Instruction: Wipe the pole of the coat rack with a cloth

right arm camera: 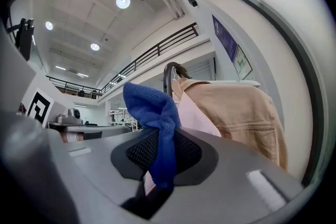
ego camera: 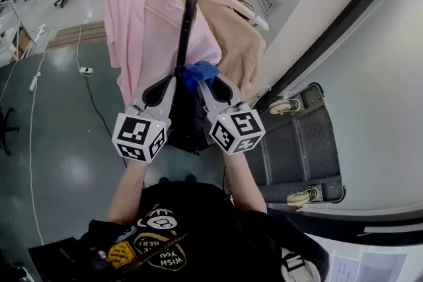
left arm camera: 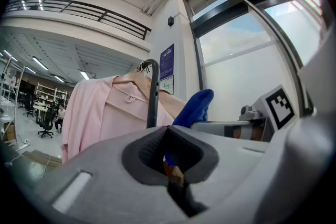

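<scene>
The coat rack's black pole (ego camera: 190,3) (left arm camera: 153,97) (right arm camera: 167,78) runs up the middle, with a pink shirt (ego camera: 132,16) and a tan jacket (ego camera: 238,36) hanging on it. My right gripper (ego camera: 201,79) (right arm camera: 165,131) is shut on a blue cloth (ego camera: 198,71) (right arm camera: 152,105), which bunches up right beside the pole. My left gripper (ego camera: 173,79) (left arm camera: 167,131) is shut with nothing seen between its tips, close against the pole's left side. The blue cloth (left arm camera: 194,107) shows just beyond it. The pole's lower part is hidden behind both grippers.
A grey wheeled cart (ego camera: 297,142) lies on the floor to the right, by a white wall panel (ego camera: 370,76). A power strip and cables (ego camera: 86,70) lie on the green floor at left. Office chairs and desks stand far back left.
</scene>
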{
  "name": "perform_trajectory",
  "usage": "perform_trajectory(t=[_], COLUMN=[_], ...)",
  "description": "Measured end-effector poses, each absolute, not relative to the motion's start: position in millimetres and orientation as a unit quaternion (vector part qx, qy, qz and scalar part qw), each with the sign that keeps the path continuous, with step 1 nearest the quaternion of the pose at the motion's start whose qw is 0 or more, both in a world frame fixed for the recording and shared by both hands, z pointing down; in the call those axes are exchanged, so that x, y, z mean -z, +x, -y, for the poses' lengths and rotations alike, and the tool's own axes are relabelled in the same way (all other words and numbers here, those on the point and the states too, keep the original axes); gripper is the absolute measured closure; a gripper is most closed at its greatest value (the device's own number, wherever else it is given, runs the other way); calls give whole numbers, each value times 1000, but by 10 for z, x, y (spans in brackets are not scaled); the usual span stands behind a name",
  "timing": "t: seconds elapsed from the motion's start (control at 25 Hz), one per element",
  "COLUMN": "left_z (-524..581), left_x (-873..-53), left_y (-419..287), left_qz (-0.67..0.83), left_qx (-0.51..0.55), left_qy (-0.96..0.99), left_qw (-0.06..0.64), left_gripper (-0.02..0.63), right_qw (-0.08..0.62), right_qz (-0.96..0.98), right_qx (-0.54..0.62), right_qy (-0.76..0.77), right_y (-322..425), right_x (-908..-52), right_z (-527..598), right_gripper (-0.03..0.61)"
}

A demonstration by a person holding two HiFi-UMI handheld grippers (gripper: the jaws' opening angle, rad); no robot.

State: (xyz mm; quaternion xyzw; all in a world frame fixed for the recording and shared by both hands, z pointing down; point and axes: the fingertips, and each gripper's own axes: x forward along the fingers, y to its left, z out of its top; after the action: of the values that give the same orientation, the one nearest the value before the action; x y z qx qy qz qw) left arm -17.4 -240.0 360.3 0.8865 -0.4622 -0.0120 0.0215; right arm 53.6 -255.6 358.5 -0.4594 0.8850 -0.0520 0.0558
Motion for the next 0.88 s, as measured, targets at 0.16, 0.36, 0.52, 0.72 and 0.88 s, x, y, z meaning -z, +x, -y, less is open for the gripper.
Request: perform_trajectory(t=[0.16,0.36,0.52,0.72,0.88], left_z=[2411,2442,2477,2477,2519], left_x=[-3599,-3576,-3578,-3563,-3478], left_y=[-167,-181,-210,-242,-291], left_qz=[462,465,469,470,473], left_qx=[14,17,18,21,22], left_qy=[886,885,883,882,881], left_qw=[21,18,19,19,8], left_gripper=[612,613,614,613,613], right_qw=[56,56,52,61,57], right_qz=[-887,-887,-887,-883,-882], right_qx=[47,41,42,43,26], right_qy=[-455,-457,-456,-464,-466], right_y=[505,515,503,500,465], right_x=[-3552,-3522,-3540,-3520,-3326], right_z=[2557,2573,2613,2660,2759], right_gripper=[505,505,505,502,502])
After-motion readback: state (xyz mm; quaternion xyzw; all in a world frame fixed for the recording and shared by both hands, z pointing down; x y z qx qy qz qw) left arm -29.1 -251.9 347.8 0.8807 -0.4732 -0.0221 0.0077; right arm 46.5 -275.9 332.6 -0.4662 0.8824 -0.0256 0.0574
